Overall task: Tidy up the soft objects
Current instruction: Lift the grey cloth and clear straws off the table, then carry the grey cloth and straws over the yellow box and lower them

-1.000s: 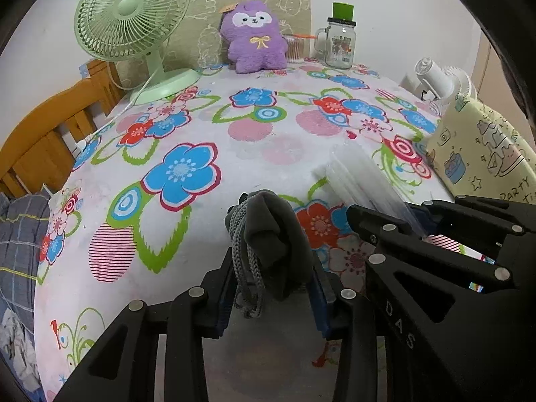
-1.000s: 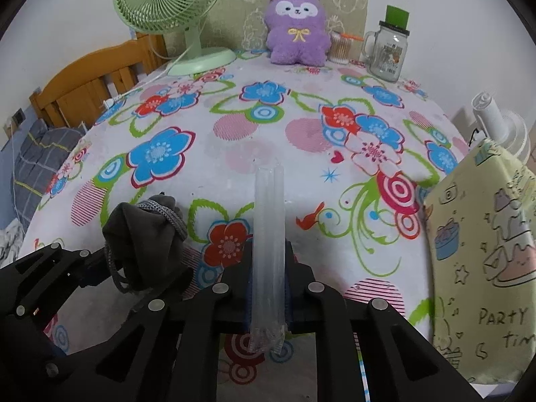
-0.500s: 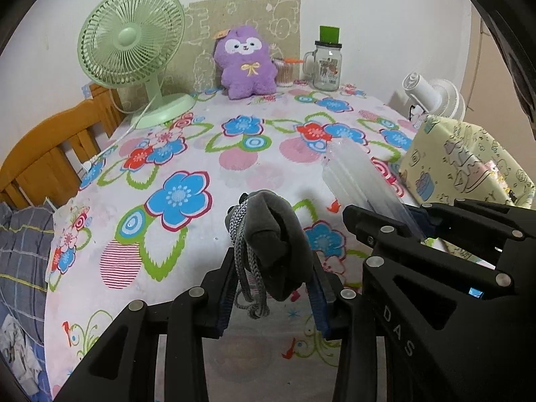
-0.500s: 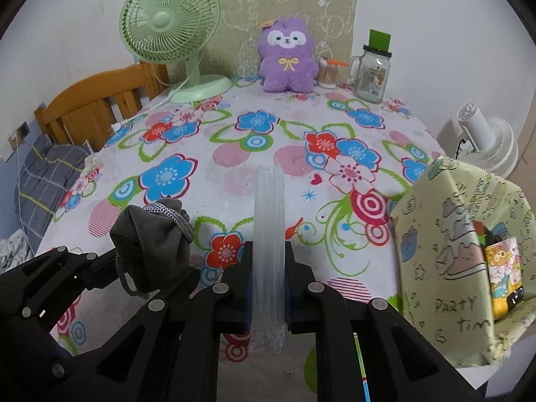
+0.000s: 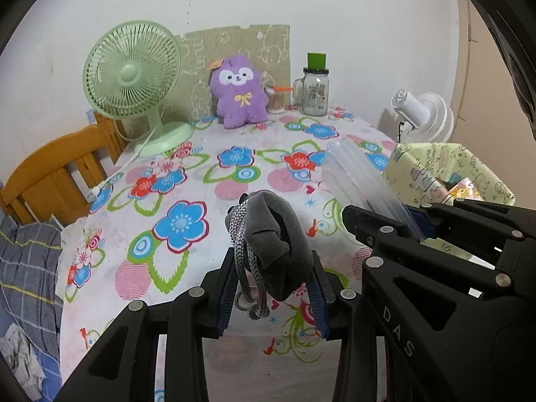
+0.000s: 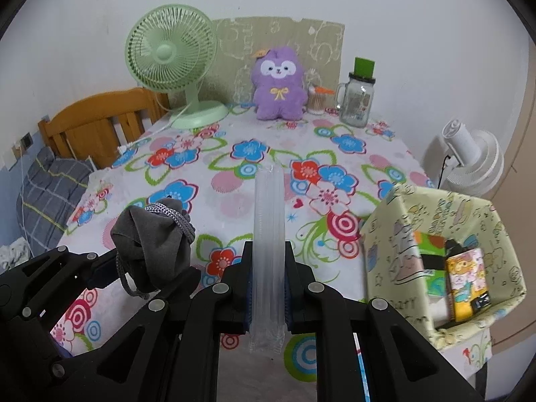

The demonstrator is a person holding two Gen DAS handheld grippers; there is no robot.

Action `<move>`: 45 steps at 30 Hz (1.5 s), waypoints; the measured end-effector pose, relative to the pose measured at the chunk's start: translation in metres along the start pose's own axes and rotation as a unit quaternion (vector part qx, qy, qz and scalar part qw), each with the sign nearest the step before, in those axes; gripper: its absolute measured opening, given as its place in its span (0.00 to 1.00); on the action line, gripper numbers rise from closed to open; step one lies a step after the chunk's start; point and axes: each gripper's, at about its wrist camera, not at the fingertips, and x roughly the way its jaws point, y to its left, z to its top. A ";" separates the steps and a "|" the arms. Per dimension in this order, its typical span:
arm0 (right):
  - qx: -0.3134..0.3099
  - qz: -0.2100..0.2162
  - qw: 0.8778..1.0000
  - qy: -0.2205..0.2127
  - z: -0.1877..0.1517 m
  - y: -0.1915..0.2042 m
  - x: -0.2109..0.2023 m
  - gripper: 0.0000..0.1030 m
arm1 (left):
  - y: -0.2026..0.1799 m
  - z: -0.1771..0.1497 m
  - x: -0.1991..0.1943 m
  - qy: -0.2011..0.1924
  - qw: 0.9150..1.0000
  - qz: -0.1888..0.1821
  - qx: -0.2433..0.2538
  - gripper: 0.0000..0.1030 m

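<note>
At nine o'clock in my right wrist view I see a wooden chair back (image 6: 100,120) with a grey checked cloth (image 6: 50,194) below it. Next comes my left gripper (image 5: 273,288), its jaws clamped on a grey drawstring pouch (image 5: 274,241) whose braided cord (image 5: 249,288) dangles beneath; the pouch hangs above the flowered tablecloth (image 5: 160,234), clear of it. At eleven o'clock stands a green desk fan (image 6: 171,60), and near twelve a purple plush toy (image 6: 279,83) sits against a patterned board (image 6: 321,43). Dead centre, at six o'clock, my right gripper (image 6: 269,281) is pinched tight on a folded clear plastic bag (image 6: 268,221) that sticks up and away from the fingers (image 6: 234,288). At one o'clock a glass jar mug (image 6: 355,100) with a green top stands beside a small cup of swabs (image 6: 316,98). At three o'clock is a white fan (image 6: 469,157); below it, at four, a yellow cartoon-print box (image 6: 395,227) stands open with coloured packets (image 6: 465,278) inside.
</note>
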 end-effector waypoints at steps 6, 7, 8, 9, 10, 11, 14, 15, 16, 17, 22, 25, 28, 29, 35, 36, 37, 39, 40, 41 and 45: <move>0.002 -0.007 1.000 -0.016 0.005 -0.005 -0.018 0.16 | -0.007 0.007 -0.016 -0.018 1.000 -0.002 0.007 0.38; 0.003 -0.008 1.000 -0.018 0.005 -0.006 -0.021 0.16 | -0.008 0.009 -0.018 -0.020 1.000 -0.003 0.008 0.38; 0.003 -0.009 1.000 -0.021 0.006 -0.007 -0.024 0.16 | -0.008 0.009 -0.020 -0.023 1.000 -0.003 0.009 0.38; 0.003 -0.009 1.000 -0.023 0.007 -0.008 -0.027 0.16 | -0.009 0.010 -0.023 -0.025 1.000 -0.004 0.009 0.38; 0.004 -0.010 1.000 -0.026 0.008 -0.009 -0.029 0.16 | -0.010 0.012 -0.025 -0.027 1.000 -0.004 0.010 0.38; 0.004 -0.010 1.000 -0.028 0.009 -0.010 -0.031 0.16 | -0.011 0.013 -0.026 -0.029 1.000 -0.004 0.011 0.38; 0.006 -0.011 0.999 -0.033 0.011 -0.014 -0.037 0.16 | -0.015 0.018 -0.032 -0.036 0.999 -0.004 0.015 0.38; 0.007 -0.011 0.999 -0.034 0.012 -0.016 -0.039 0.16 | -0.017 0.019 -0.034 -0.038 0.999 -0.004 0.016 0.38; 0.008 -0.011 0.999 -0.035 0.013 -0.017 -0.040 0.16 | -0.017 0.020 -0.035 -0.039 0.999 -0.004 0.017 0.38; 0.008 -0.012 0.999 -0.036 0.014 -0.019 -0.041 0.16 | -0.018 0.021 -0.036 -0.039 0.999 -0.004 0.018 0.38; 0.010 -0.013 0.999 -0.042 0.019 -0.027 -0.047 0.16 | -0.025 0.028 -0.039 -0.044 0.999 -0.004 0.020 0.38; 0.012 -0.015 0.999 -0.046 0.021 -0.034 -0.050 0.16 | -0.031 0.032 -0.041 -0.048 0.999 -0.004 0.022 0.38; 0.013 -0.016 0.999 -0.049 0.023 -0.042 -0.052 0.16 | -0.037 0.037 -0.042 -0.051 0.998 -0.005 0.025 0.38; 0.014 -0.017 0.999 -0.049 0.024 -0.044 -0.052 0.16 | -0.039 0.038 -0.042 -0.052 0.998 -0.005 0.025 0.38; 0.019 -0.021 0.998 -0.054 0.025 -0.061 -0.054 0.16 | -0.052 0.044 -0.040 -0.058 0.998 -0.006 0.027 0.38; 0.019 -0.022 0.998 -0.054 0.025 -0.064 -0.053 0.16 | -0.055 0.045 -0.040 -0.058 0.998 -0.006 0.028 0.38; 0.020 -0.022 0.998 -0.054 0.025 -0.067 -0.053 0.16 | -0.057 0.047 -0.039 -0.058 0.998 -0.006 0.029 0.38; 0.022 -0.024 0.998 -0.054 0.025 -0.072 -0.053 0.16 | -0.062 0.049 -0.037 -0.058 0.998 -0.008 0.030 0.38; 0.023 -0.025 0.998 -0.054 0.025 -0.075 -0.053 0.16 | -0.065 0.050 -0.036 -0.058 0.998 -0.009 0.031 0.38; 0.026 -0.027 0.998 -0.053 0.024 -0.079 -0.052 0.16 | -0.068 0.051 -0.035 -0.058 0.998 -0.010 0.033 0.38; 0.033 -0.031 0.998 -0.054 0.023 -0.092 -0.052 0.16 | -0.081 0.054 -0.031 -0.057 0.997 -0.013 0.039 0.38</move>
